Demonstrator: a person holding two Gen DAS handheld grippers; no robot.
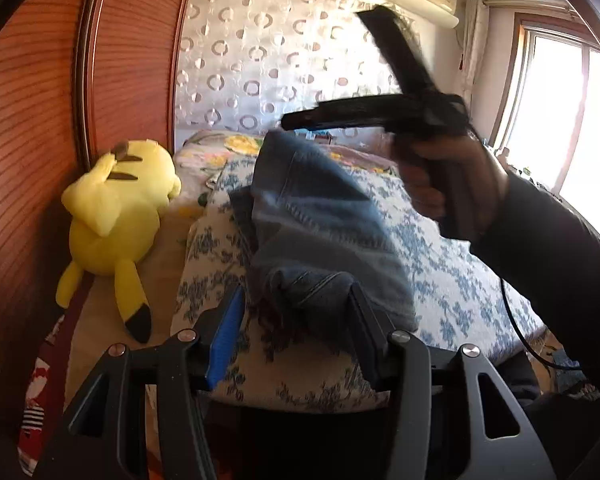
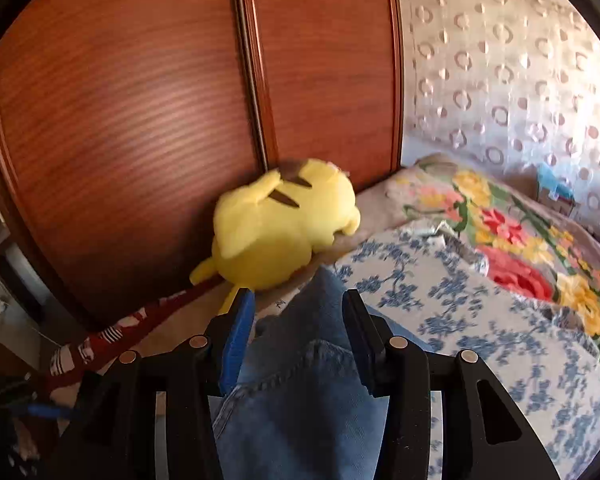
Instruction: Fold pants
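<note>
A pair of blue jeans lies bunched in a heap on the blue-flowered bedspread. My left gripper stands open at the heap's near end, with a denim fold between its fingers and a gap beside the blue pad. In the right wrist view the jeans fill the space between the fingers of my right gripper, which is open too. A hand in a dark sleeve holds that gripper, blurred, above the far end of the heap.
A yellow plush toy lies against the wooden wardrobe doors on the left. A bright flowered blanket is piled at the bed's head by the patterned wall. A window is on the right.
</note>
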